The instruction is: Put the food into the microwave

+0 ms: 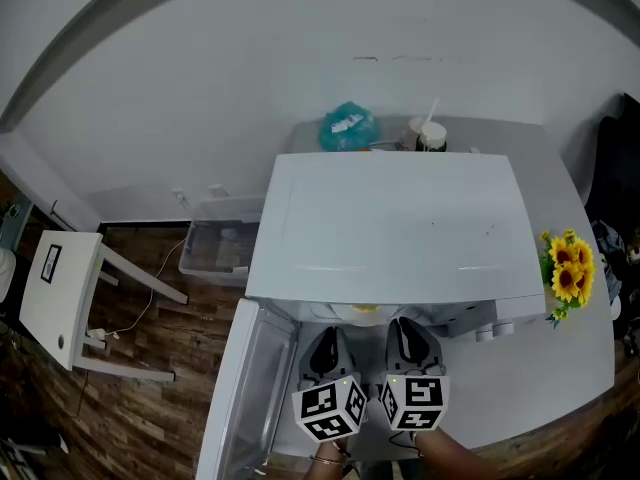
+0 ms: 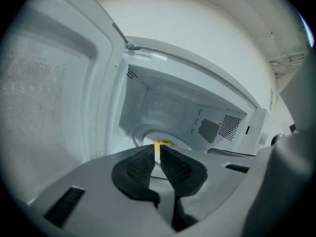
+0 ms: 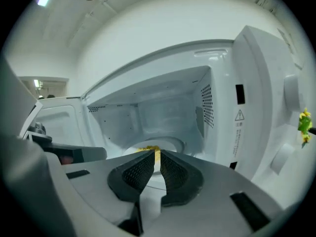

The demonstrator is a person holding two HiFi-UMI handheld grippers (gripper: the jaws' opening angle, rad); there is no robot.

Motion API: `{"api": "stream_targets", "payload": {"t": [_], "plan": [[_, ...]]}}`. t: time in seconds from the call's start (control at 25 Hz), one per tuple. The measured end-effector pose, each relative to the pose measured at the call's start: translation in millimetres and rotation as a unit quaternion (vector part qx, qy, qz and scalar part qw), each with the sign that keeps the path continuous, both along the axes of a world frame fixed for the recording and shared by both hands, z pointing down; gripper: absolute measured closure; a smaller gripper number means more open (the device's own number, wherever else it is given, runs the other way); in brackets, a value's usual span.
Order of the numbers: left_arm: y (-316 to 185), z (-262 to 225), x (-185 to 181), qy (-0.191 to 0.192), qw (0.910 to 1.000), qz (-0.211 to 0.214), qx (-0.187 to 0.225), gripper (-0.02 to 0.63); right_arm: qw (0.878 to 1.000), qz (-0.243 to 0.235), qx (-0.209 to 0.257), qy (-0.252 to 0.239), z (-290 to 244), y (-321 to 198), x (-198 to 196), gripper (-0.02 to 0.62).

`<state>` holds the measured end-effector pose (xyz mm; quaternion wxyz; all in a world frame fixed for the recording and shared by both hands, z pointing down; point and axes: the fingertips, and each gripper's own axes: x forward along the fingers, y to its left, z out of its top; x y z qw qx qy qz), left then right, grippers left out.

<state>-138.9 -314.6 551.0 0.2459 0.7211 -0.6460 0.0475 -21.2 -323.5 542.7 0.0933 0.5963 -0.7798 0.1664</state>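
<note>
The white microwave [image 1: 390, 223] stands on the counter with its door [image 1: 245, 388] swung open to the left. Yellow food [image 1: 365, 310] on a white plate [image 3: 170, 143] lies inside on the turntable, seen also in the left gripper view as food [image 2: 164, 142] and in the right gripper view as food [image 3: 148, 148]. My left gripper [image 1: 328, 336] [image 2: 158, 157] and right gripper [image 1: 405, 328] [image 3: 158, 161] hover side by side just outside the opening. Both point into the cavity. Each has its jaws together with only a thin slit and nothing held.
Behind the microwave sit a blue bag [image 1: 348, 128] and a cup with a straw [image 1: 431, 133]. Sunflowers [image 1: 568, 268] stand at the right on the grey counter [image 1: 560, 368]. On the floor at the left are a clear bin [image 1: 215, 248] and a white stool [image 1: 60, 298].
</note>
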Motion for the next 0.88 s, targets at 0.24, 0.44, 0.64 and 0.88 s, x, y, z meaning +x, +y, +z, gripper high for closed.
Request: {"api": "stream_targets", "payload": {"t": [0.24, 0.44, 0.64, 0.88], "plan": [[34.6, -22.4, 9.0, -0.002, 1.0000, 0.000, -0.004, 0.590, 0.999, -0.045, -0.005, -0.013, -22.0, 31.0, 7.3, 0.565], [65.4, -44.3, 18.6, -0.011, 0.9999, -0.002, -0.002, 0.603, 0.996, -0.085, -0.002, -0.017, -39.7, 58.0, 15.4, 0.578], [96.8, -63.9, 34.8, -0.016, 0.9999, 0.004, -0.003, 0.603, 0.992, -0.120, -0.008, -0.022, -55.6, 88.6, 23.8, 0.578], [120.3, -86.1, 57.3, -0.034, 0.9990, 0.028, 0.006, 0.603, 0.986, -0.163, -0.005, -0.028, -75.8, 114.2, 23.9, 0.578]]}}
